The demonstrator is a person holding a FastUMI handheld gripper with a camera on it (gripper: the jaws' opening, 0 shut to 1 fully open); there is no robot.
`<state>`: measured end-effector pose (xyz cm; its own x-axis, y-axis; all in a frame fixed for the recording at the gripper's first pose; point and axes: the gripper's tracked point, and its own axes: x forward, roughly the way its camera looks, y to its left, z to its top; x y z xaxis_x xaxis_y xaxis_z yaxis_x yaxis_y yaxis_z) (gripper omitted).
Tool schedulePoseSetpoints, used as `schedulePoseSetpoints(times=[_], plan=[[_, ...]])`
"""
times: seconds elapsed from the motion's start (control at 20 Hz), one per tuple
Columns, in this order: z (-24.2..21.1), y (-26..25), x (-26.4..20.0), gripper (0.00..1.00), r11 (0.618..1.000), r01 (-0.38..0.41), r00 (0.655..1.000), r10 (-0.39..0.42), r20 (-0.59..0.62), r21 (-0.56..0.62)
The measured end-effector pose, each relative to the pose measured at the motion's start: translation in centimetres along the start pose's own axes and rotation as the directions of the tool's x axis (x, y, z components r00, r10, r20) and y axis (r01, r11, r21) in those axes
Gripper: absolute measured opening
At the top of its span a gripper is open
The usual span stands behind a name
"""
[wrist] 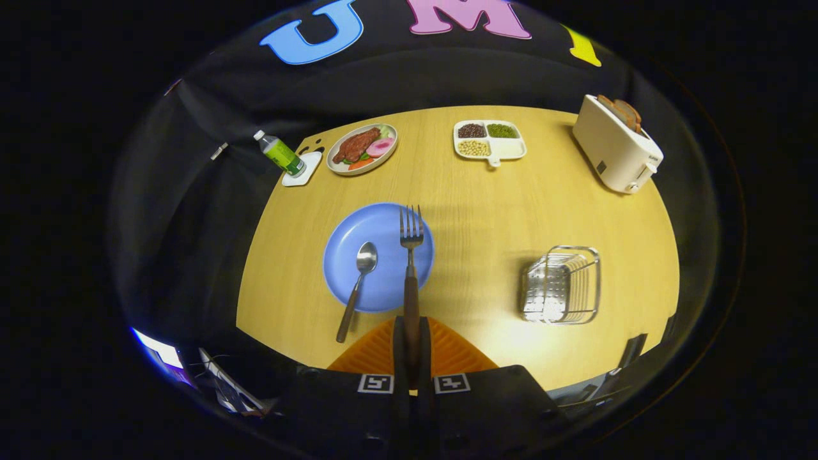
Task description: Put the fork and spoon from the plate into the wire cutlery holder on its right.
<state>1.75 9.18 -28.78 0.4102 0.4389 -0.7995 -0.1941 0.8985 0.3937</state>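
Observation:
My gripper (411, 338) is shut on the fork (411, 255), clamping its dark handle between both fingers. The fork points straight ahead, its tines over the right part of the blue plate (348, 246); it looks lifted off the plate. The spoon (359, 281) lies on the plate left of the fork, its bowl on the plate and its dark handle sticking out over the plate's near rim onto the table. The wire cutlery holder (562, 284) stands on the table to the right of the plate, well apart from the fingers.
At the far side of the wooden table (486, 211) are a plate of food (362, 148), a divided tray of beans (489, 140), a white toaster (617, 144) with bread, and a green bottle (280, 153) on a white coaster.

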Motion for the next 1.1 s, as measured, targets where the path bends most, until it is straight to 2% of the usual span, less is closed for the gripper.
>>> schedulePoseSetpoints(times=[0.2, 0.4, 0.75, 1.1], plan=[[0.1, -5.7, -3.9, 0.08, 0.999, 0.045, 0.998, -0.045, -0.047, 0.002], [-1.3, -10.2, -5.4, 0.08, 0.997, 0.078, 0.986, -0.076, -0.15, 0.009], [-3.3, -13.3, -5.1, 0.08, 0.997, 0.068, 0.944, -0.073, -0.322, -0.029], [-3.9, -14.5, -5.5, 0.08, 0.997, 0.044, 0.927, -0.062, -0.371, -0.057]])
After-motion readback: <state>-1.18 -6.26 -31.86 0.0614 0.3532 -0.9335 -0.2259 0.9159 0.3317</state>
